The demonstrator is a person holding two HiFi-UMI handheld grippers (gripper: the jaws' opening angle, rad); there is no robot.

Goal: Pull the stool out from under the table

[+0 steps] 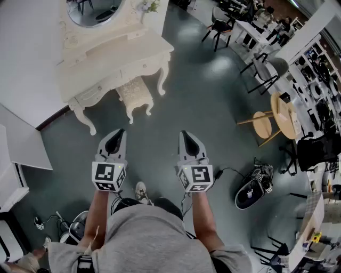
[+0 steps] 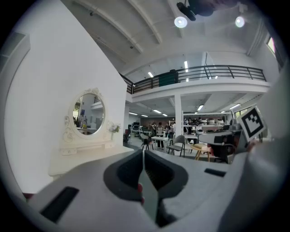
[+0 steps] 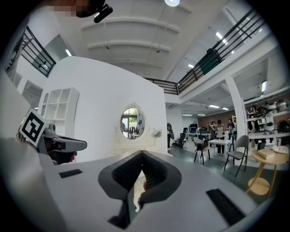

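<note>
L hand-held gripper [image 1: 119, 132]: jaws shut tight, nothing betw. them; aims fwd, slightly down, over floor [image 1: 208, 96].
R hand-held gripper [image 1: 185, 133]: jaws together too, holds nothing; level, beside the L one, not touching it.
stool [image 1: 135, 94]: white, ornate; part-tucked under tabletop [image 1: 114, 56] betw. its front legs; ahead of L hand-held gripper, well apart; ahead & left of R hand-held gripper.
tabletop: white, carved, agst wall, beyond stool from both.
mirror [image 1: 95, 9]: oval, at tabletop's back.
</note>
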